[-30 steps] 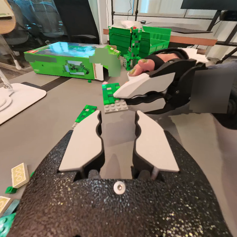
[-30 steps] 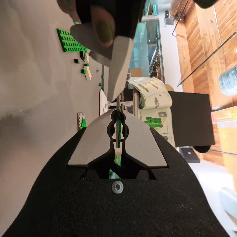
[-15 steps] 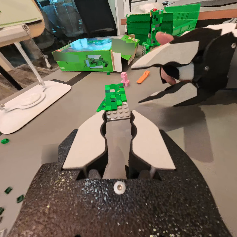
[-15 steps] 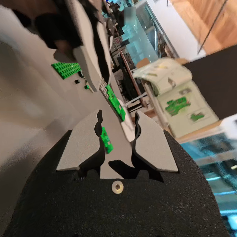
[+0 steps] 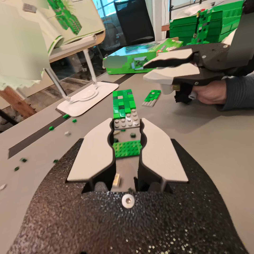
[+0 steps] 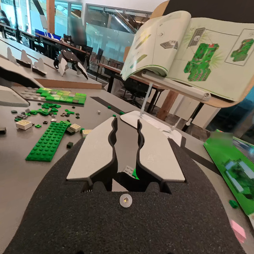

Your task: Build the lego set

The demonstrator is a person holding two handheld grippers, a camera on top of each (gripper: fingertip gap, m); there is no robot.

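Left tool (image 5: 127, 122) has its two pale fingers (image 5: 96, 144) clamped on the bare grey end of a long grey plate (image 5: 127, 121), pads pressing on both of its side edges. The plate sticks straight out ahead, carried clear above the counter (image 5: 192, 151), its far part tiled over in mixed green squares (image 5: 123, 101).

Under that tool, flat on the counter, lies a green studded baseplate (image 5: 127, 149), with small loose green bits (image 5: 50, 128) scattered off to the left.

Right tool (image 6: 126, 121), seen from its own camera, has its fingers a narrow way apart with only counter showing between the tips. From the left wrist view it hangs above the counter in a person's hand (image 5: 210, 94), tilted on its side. Just below it rests a second, shorter grey plate with green tiles (image 5: 151, 96); a corner of what is probably that same plate (image 6: 129, 170) peeks up between the roots of the right tool's fingers, though the view there is dim.

Behind stand a white stand base (image 5: 88, 99), an open instruction booklet (image 6: 192, 52) propped on it, a green box (image 5: 137, 61) and a pile of small pieces (image 6: 45, 111).
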